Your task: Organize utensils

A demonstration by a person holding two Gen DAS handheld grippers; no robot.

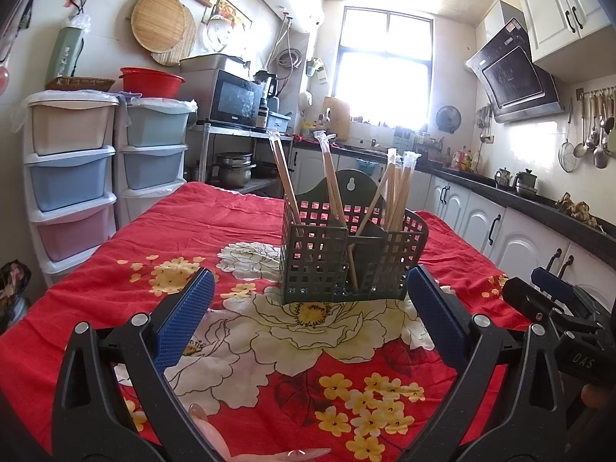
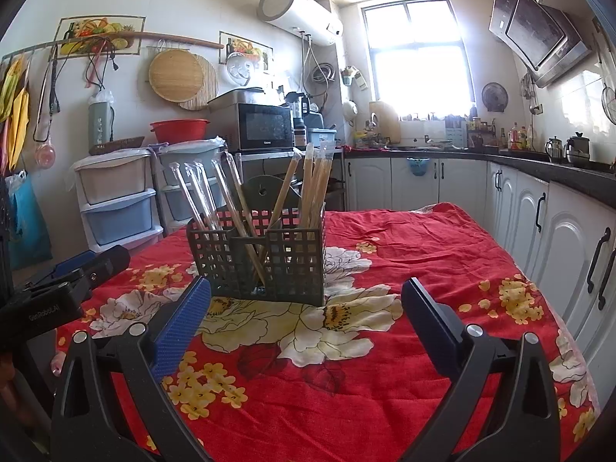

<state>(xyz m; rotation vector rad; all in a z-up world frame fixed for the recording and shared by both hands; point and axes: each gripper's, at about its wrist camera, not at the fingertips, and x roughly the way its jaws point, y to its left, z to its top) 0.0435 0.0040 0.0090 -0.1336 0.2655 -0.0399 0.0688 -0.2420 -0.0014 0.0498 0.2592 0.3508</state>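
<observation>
— Left wrist view first: where is the utensil holder [image 1: 352, 258] sitting?

— The dark green perforated caddy is standing upright on the red floral tablecloth [image 1: 238, 231], right over a big white flower print, near the middle of the table. Wrapped chopsticks [image 1: 396, 188] are leaning out of its compartments, some to the left, some in the middle, a bunch on the right. One pair is slanting across the small front pocket.

— And the left gripper [image 1: 310, 288]?

— It is hovering just short of the holder with its jaws spread wide, blue pads on both sides, gripping nothing. The caddy is showing between the fingertips but apart from them.

— What is the right wrist view showing?

— The same caddy [image 2: 265, 265] from the other side, chopsticks [image 2: 312, 188] fanning upward. The right gripper [image 2: 306, 292] is also gaping wide and carrying nothing, its tips near the holder's base without touching. The left gripper [image 2: 77, 273] is appearing at that picture's left edge.

— Anything around the table?

— Stacked pastel drawers [image 1: 71, 169] are standing to the left, a microwave [image 1: 235, 100] behind them, white cabinets [image 2: 531, 215] along the right under a dark counter, and a bright window [image 1: 385, 73] is glaring at the far end.
</observation>
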